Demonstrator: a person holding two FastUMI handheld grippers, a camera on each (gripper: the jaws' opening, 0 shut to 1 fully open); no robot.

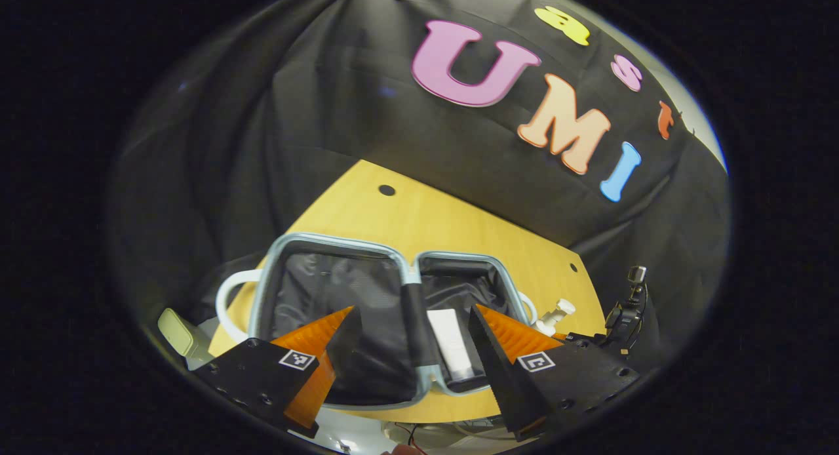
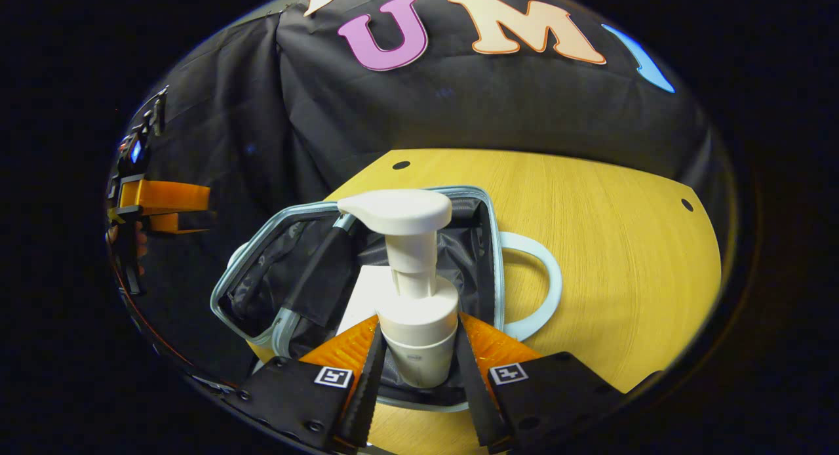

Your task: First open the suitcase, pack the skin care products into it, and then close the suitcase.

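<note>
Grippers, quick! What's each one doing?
Left gripper: open, holding nothing, above the open suitcase.
Right gripper: shut on the pump bottle.

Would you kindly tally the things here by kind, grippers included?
Suitcase: 1
Skin care products: 2 (pump bottle, white tube)
Grippers: 2 (left gripper, right gripper)
Pale green item, kind unclear: 1
Total: 6

The right gripper (image 2: 416, 363) was clamped on a load; the left gripper (image 1: 409, 330) hung spread wide, holding nothing.
</note>
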